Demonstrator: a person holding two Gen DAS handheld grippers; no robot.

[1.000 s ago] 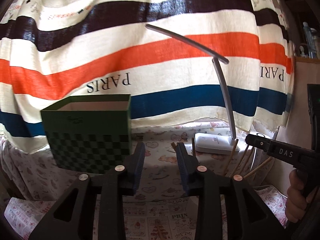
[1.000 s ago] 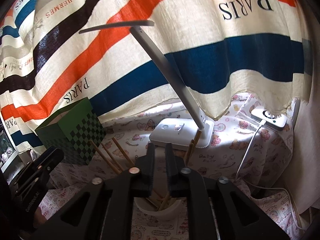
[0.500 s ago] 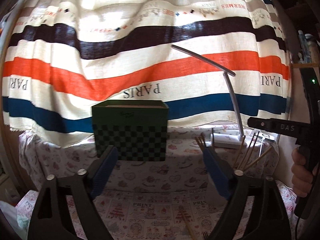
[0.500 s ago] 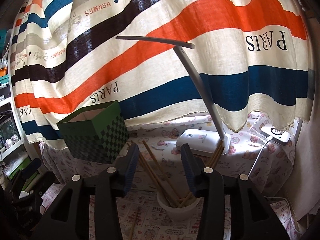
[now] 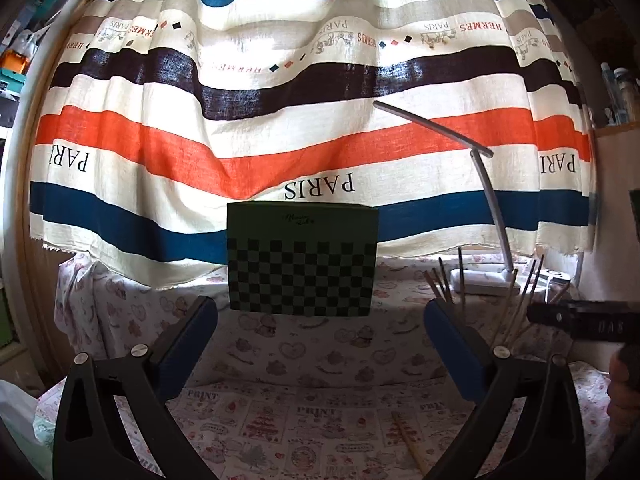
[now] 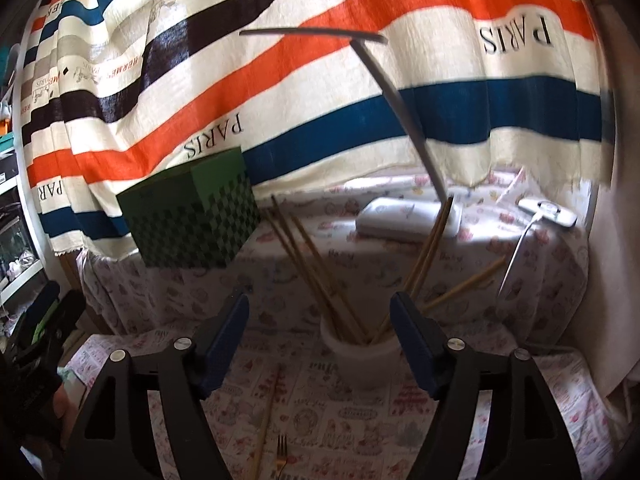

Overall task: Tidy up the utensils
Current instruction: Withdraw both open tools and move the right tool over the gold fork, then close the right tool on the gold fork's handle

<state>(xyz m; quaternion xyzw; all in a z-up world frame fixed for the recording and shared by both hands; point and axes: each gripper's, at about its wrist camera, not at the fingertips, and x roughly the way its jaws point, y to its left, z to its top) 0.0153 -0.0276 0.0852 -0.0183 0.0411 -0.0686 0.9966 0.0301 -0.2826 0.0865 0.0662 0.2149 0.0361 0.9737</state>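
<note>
Between my right gripper's [image 6: 320, 320] blue-padded jaws, which have just been opening and grip nothing, stands a squat white ceramic cup [image 6: 358, 354] bristling with slim wooden chopsticks [image 6: 320, 276] that fan outward. One more chopstick [image 6: 267, 420] and a small metal fork [image 6: 281, 454] lie flat on the printed tablecloth [image 6: 360, 412] in front, with bare cloth around them. My left gripper [image 5: 320, 316] has just been opening too, now spread wide and empty, facing a boxy green checkered container [image 5: 303, 264] with open cloth before it. Behind hangs a coarse striped fabric [image 5: 248, 128]; a slender grey desk lamp [image 6: 404, 216] sits on the raised back ledge, beyond the cup.
</note>
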